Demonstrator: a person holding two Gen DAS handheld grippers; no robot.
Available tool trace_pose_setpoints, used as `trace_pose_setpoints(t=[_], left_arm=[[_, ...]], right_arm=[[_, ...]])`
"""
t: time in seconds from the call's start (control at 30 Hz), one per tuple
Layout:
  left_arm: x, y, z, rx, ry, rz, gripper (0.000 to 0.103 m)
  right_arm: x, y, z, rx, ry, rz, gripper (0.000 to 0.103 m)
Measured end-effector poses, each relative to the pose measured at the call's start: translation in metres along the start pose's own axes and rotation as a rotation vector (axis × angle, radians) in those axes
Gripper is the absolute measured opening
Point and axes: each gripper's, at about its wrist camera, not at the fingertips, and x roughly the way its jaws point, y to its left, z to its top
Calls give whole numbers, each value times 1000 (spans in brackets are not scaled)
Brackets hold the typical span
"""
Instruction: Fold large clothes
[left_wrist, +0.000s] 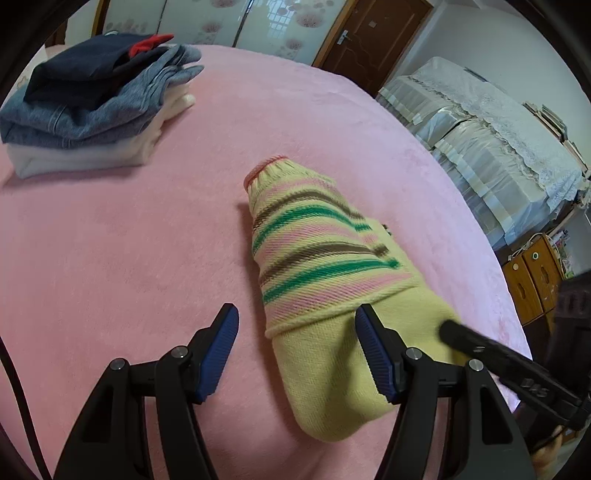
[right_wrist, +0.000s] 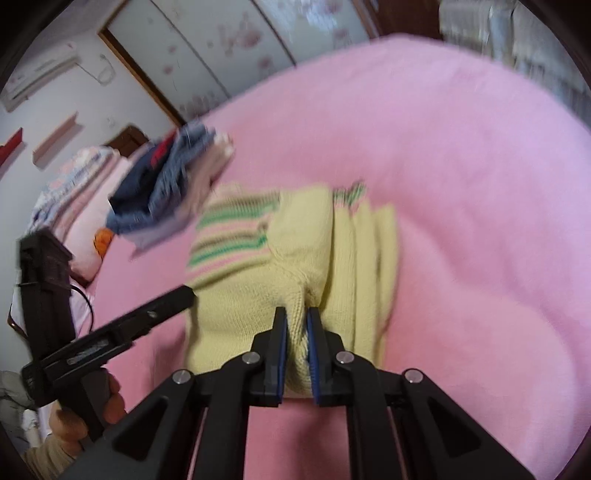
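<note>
A yellow knit sweater (left_wrist: 325, 332) with pink, green and brown stripes lies folded into a narrow bundle on the pink bed cover (left_wrist: 129, 240). My left gripper (left_wrist: 295, 332) is open just above its near yellow end, with nothing between the pads. My right gripper (right_wrist: 295, 325) is shut on a bunched yellow fold of the sweater (right_wrist: 258, 295). The right view is motion-blurred. The right gripper's finger shows at the lower right of the left wrist view (left_wrist: 480, 350), and the left gripper shows at the left of the right wrist view (right_wrist: 110, 332).
A stack of folded clothes (left_wrist: 92, 99), dark blue on denim on white, sits at the bed's far left; it also shows in the right wrist view (right_wrist: 166, 184). A lace-covered sofa (left_wrist: 498, 140) and wooden cabinets (left_wrist: 532, 280) stand beyond the bed's right edge. Pillows (right_wrist: 85, 184) lie at the head.
</note>
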Motion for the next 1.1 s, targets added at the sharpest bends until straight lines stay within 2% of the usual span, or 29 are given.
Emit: trace_pose_setpoints(t=[0.07,0.1,0.2,0.37,0.43,0.57,0.6,0.67,0.77,0.87,0.93,0.97,1.0,1.1], left_arm=[[6,-6,-1,21,14,1,64],[12,-9,-2,31,38,-4,64],[26,-16,-7,62,66,-3,66],[37,-22,-10,95,82,23,66],[32,-24,-8,102,84,17,66],[21,-23,0,79,117,-66,68],[18,-21,3,66,115,-89,69],[13,-17,12,47,96,-116,69],[15,-10,26,40,67,-72,69],[24,-4,36,23,72,-69,69],[31,-2,39,20,76,-61,64],[36,-1,40,17,83,-57,62],[40,-1,42,13,92,-59,59],[50,-4,47,8,105,-72,57]], right_arm=[[-4,-7,-6,9,-1,-30,9],[3,-16,-13,24,29,-57,9],[20,-30,-28,59,89,-63,9],[17,-26,-23,42,87,-63,11],[13,-23,-15,44,91,-56,16],[0,-19,6,43,36,-35,45],[-2,-20,14,48,14,-27,49],[2,-21,29,50,0,-25,49],[19,-24,48,48,-1,-32,49],[53,-29,64,71,51,-28,49],[72,-32,68,68,80,-26,49],[78,-33,68,58,90,-18,42],[85,-31,68,28,105,-24,15],[74,-32,66,-15,45,-84,10]])
